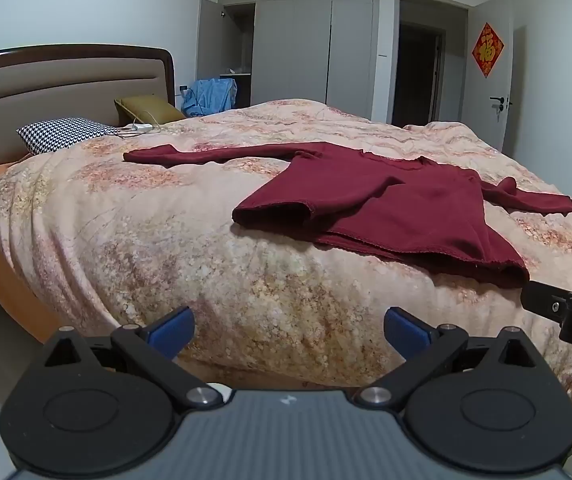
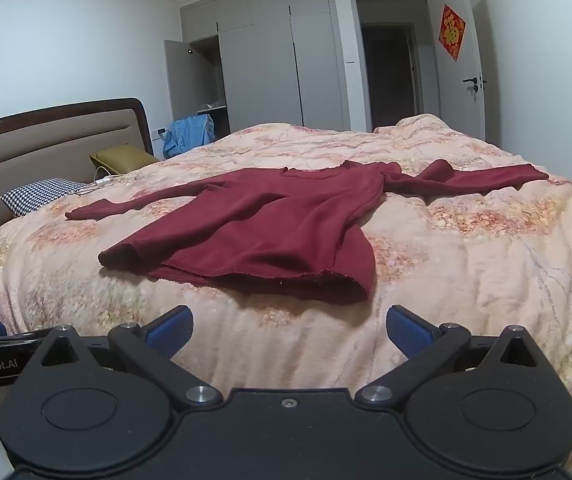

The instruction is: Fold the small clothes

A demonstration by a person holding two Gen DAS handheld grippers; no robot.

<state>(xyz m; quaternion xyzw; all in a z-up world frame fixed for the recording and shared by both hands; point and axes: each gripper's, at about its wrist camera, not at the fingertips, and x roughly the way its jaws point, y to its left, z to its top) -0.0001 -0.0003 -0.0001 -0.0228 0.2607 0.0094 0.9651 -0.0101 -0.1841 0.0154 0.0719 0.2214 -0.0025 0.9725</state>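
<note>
A dark red long-sleeved top (image 1: 398, 208) lies spread on the bed's floral quilt (image 1: 166, 240), both sleeves stretched out, its hem toward me with one corner folded over. It also shows in the right wrist view (image 2: 270, 232). My left gripper (image 1: 289, 330) is open and empty, held before the near bed edge, left of the hem. My right gripper (image 2: 289, 330) is open and empty, just short of the hem. The right gripper's body shows at the left wrist view's right edge (image 1: 566, 312).
The quilt (image 2: 466, 260) covers the whole bed. A houndstooth pillow (image 1: 62, 134), an olive cushion (image 1: 146, 110) and a white charger with cable (image 1: 140, 128) lie by the headboard (image 1: 66, 84). A wardrobe (image 1: 294, 40) and open doorway (image 1: 418, 64) stand behind.
</note>
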